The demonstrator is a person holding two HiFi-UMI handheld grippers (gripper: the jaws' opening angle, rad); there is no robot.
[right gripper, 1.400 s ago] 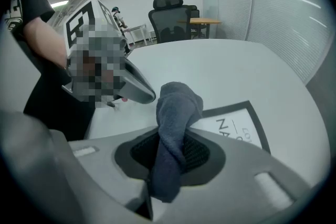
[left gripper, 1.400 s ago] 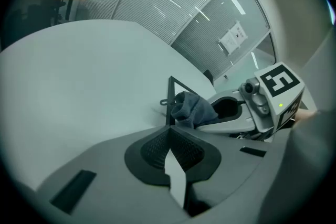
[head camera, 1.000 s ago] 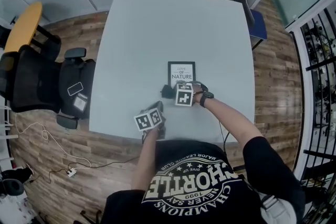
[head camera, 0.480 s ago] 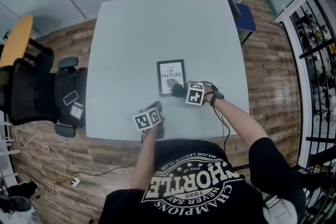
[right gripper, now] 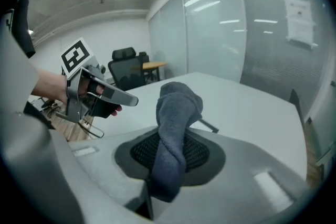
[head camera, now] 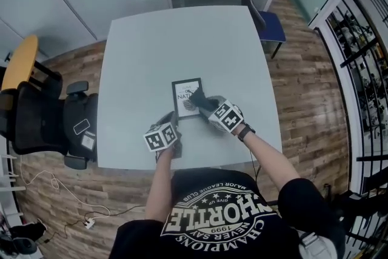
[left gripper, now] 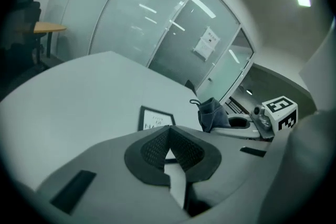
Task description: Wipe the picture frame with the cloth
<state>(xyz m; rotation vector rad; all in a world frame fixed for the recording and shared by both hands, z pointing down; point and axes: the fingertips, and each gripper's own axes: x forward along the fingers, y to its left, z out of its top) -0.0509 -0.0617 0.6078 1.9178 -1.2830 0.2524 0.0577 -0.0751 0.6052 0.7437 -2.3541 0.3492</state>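
A: So where is the black-edged rectangular picture frame (head camera: 181, 93)?

B: Flat on the pale grey table (head camera: 133, 70), under the dark blue cloth (head camera: 198, 98) pinched in the right gripper (head camera: 205, 105). The left gripper (head camera: 172, 122), jaws together, sits beside the near edge.

we see the cloth (head camera: 198, 99) and the right gripper (head camera: 207, 107) covering the right side of the picture frame (head camera: 182, 96), so its print is cut short. in the left gripper view the left gripper (left gripper: 169, 145) hides the frame's near edge, and the lettering is too small to read.
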